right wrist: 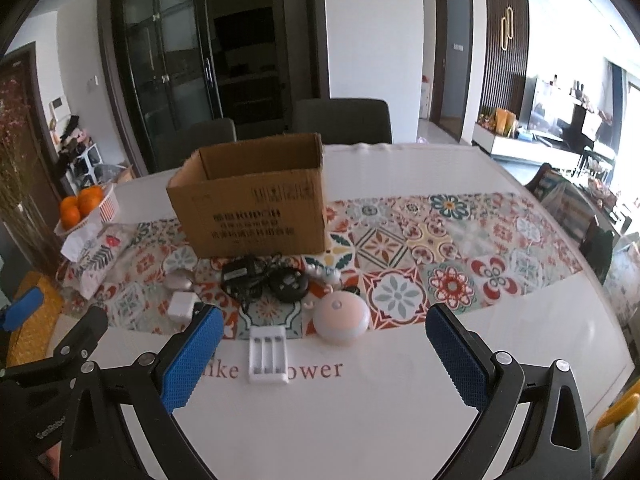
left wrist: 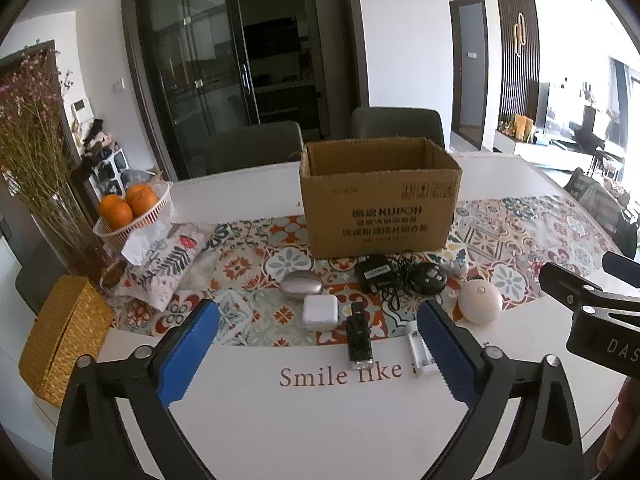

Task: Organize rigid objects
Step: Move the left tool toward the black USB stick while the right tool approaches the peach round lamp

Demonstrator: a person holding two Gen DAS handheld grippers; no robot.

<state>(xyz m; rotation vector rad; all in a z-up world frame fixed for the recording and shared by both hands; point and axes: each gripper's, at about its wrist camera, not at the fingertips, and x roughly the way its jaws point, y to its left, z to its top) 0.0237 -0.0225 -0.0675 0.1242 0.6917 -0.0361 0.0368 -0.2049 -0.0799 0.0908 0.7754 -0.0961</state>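
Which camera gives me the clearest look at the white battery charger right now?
The right wrist view: the white battery charger lies fully exposed, its slots visible. In the left wrist view it is partly hidden behind a blue finger of the left hand-held gripper.

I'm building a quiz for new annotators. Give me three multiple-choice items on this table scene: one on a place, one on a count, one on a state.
1. Where do the small gadgets lie relative to the cardboard box?
A. inside it
B. in front of it
C. behind it

2. How many oranges are in the basket?
A. one
B. three
C. six

3. What state are the left tongs in?
A. open, empty
B. shut on the charger
C. shut on the dome

Key: 1 B, they lie on the runner at its near side; 2 B, three are visible; 3 A, pads wide apart, nothing gripped.
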